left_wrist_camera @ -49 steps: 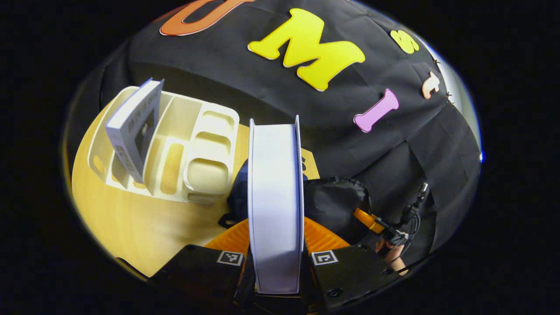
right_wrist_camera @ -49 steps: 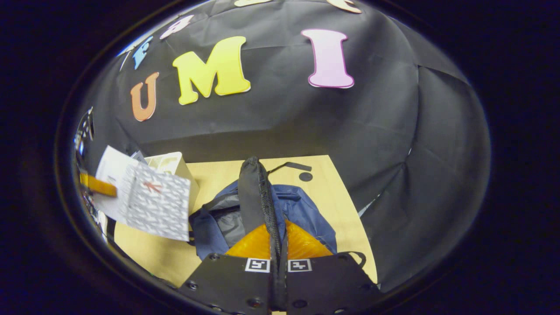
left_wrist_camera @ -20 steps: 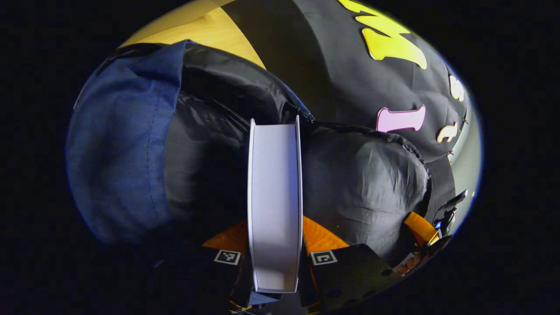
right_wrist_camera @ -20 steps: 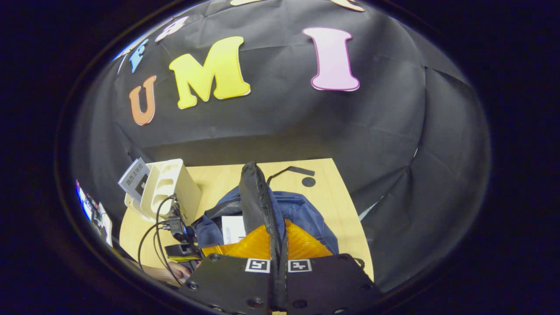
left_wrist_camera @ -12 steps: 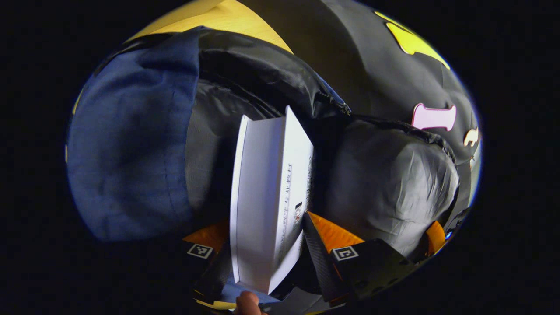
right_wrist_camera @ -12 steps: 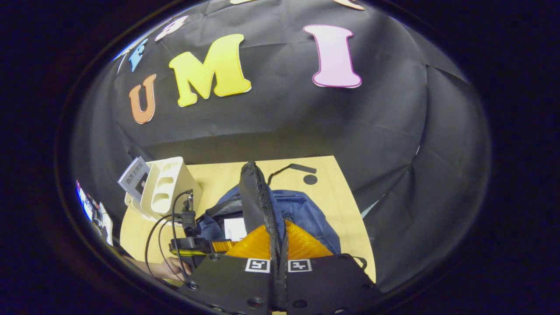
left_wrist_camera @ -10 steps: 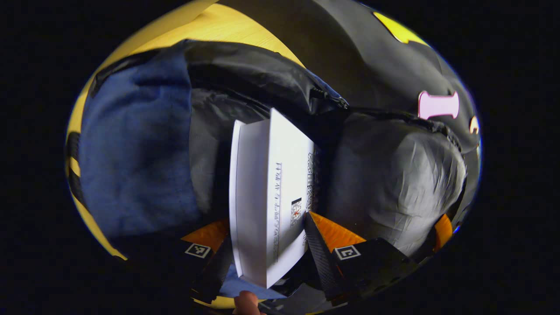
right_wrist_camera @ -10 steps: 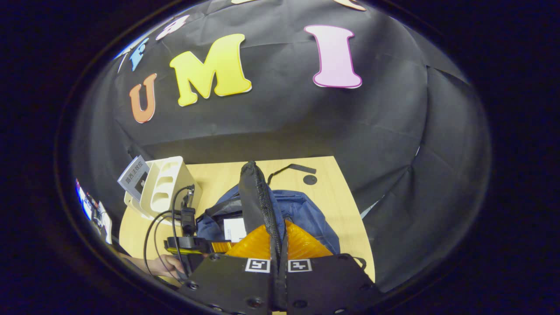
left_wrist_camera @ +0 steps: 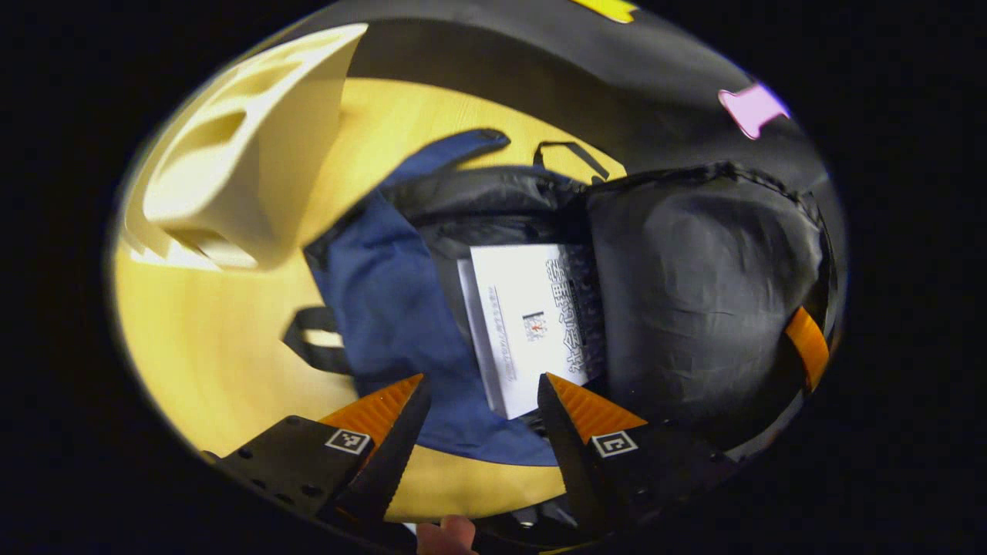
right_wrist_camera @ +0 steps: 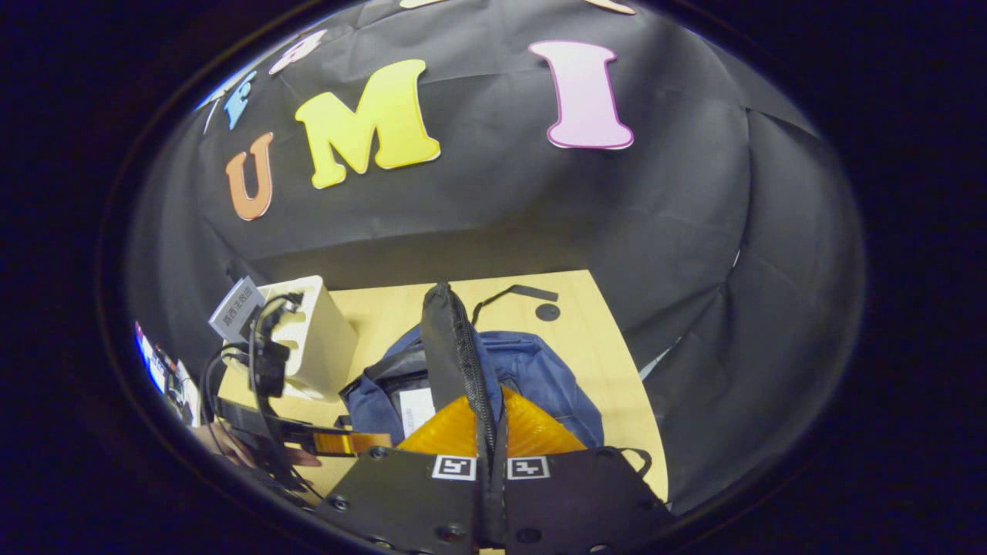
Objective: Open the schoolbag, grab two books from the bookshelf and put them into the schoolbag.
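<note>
In the left gripper view we see our left tool [left_wrist_camera: 480,389] with its fingers spread wide and nothing between them, poised above the open bag [left_wrist_camera: 385,308]. A white book [left_wrist_camera: 532,324] lies inside the bag's mouth, against the dark lining, with printed text on its cover; its near corner sits between the two fingertips in the picture, but they do not touch it. The bag's flap [left_wrist_camera: 702,277] stands up on the right side of that view, its dark inner face turned to us. The bag lies on the table [left_wrist_camera: 224,347], and the cream shelf [left_wrist_camera: 254,177] stands on the table beside it, to the upper left.

In the right gripper view our right tool [right_wrist_camera: 492,432] has its fingers pressed together on the flap's zippered edge [right_wrist_camera: 455,354], holding the flap upright over the blue bag [right_wrist_camera: 540,378]. A pale patch of the book [right_wrist_camera: 416,408] shows in the opening to the left of the flap. Farther left we see the left tool [right_wrist_camera: 339,442] with its cables and the hand [right_wrist_camera: 224,443] that holds it, above the table's near edge. Behind it the shelf [right_wrist_camera: 320,347] stands with a second book [right_wrist_camera: 235,308] leaning at its far side. A small dark disc [right_wrist_camera: 547,312] lies on the table [right_wrist_camera: 609,385] past the bag, near a loose strap.
</note>
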Demonstrator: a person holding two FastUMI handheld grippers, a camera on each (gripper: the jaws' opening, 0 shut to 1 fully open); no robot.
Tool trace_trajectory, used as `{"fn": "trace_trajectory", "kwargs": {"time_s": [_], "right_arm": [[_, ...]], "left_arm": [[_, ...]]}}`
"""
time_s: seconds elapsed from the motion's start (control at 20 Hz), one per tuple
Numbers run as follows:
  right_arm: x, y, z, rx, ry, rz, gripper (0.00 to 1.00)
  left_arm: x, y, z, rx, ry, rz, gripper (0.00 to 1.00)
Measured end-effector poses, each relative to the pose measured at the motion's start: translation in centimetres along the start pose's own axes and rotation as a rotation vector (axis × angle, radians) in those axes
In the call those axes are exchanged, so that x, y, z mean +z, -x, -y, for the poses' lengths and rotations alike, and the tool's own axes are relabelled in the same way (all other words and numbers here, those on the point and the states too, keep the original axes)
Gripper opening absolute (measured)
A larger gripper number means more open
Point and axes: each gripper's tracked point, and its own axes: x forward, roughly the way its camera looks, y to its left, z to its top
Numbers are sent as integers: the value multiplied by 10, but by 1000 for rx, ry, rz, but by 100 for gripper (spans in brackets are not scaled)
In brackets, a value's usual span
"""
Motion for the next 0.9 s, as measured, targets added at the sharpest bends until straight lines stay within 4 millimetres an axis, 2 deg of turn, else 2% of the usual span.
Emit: {"fn": "trace_trajectory", "kwargs": {"time_s": [0.15,0.4,0.65,0.7,0.75,0.9], "right_arm": [[-1,2,-9,-1,13,10,0],[-6,6,-22,-8,34,19,0],[-12,10,-22,-36,70,11,0],[-11,10,-23,-39,71,7,0],[-11,10,-23,-46,80,5,0],[-12,8,-26,-54,97,-4,3]], "left_arm": [[30,34,-26,100,-117,136,89],[70,116,-67,180,-163,310,88],[91,199,-127,297,-212,421,89],[94,211,-137,311,-213,430,100],[96,224,-145,313,-198,435,97],[114,251,-174,302,-128,450,98]]}}
